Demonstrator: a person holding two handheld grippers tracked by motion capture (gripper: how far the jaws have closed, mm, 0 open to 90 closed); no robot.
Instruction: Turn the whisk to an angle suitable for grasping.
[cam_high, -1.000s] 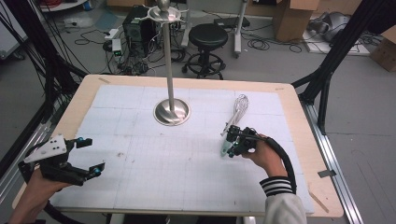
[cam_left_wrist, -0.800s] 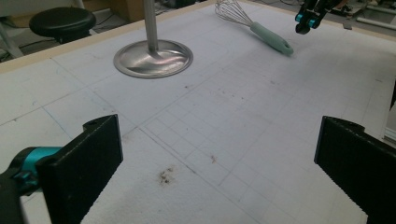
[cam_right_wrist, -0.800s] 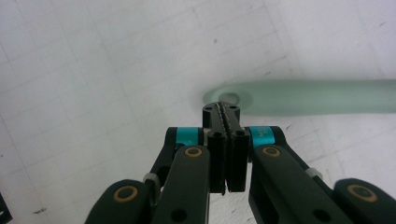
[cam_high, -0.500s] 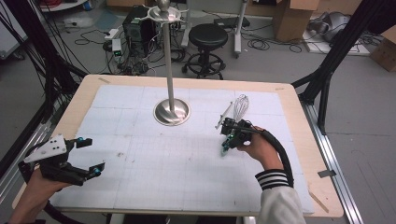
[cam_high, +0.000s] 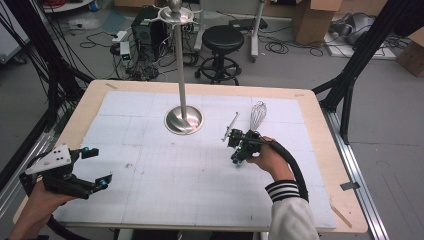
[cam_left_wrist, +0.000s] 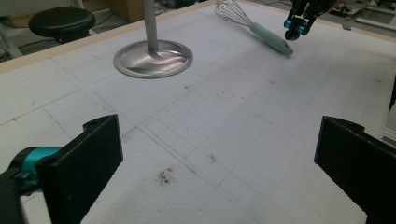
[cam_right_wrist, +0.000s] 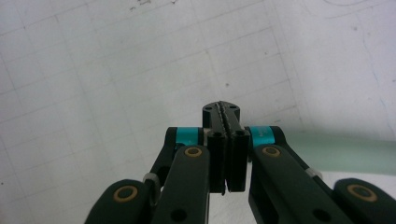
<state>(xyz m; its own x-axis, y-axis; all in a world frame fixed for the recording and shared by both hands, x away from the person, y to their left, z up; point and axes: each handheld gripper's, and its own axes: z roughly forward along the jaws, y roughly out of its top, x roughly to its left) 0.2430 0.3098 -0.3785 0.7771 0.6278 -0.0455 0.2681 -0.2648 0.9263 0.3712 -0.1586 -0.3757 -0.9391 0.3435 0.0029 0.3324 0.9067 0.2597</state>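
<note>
A wire whisk (cam_high: 257, 115) with a pale green handle (cam_left_wrist: 272, 40) lies flat on the white gridded mat (cam_high: 200, 190), right of centre. My right gripper (cam_high: 236, 159) hovers at the handle's near end, jaws pressed together with nothing between them. In the right gripper view, the shut right gripper (cam_right_wrist: 226, 109) points down at the mat and the green handle (cam_right_wrist: 336, 150) lies just to its right. My left gripper (cam_high: 97, 167) stands wide open at the near left corner, holding nothing. The left gripper (cam_left_wrist: 219, 163) faces the whisk and the right gripper (cam_left_wrist: 295, 31) across the mat.
A tall steel stand rises from a round base (cam_high: 184, 120) at the mat's middle back, topped by a hooked disc (cam_high: 175, 12). The wooden table edge (cam_high: 320, 165) frames the mat. A stool (cam_high: 222, 37), cables and boxes sit on the floor beyond.
My right gripper has drifted a little to the left along the whisk handle. The whisk and my left gripper stay where they were.
</note>
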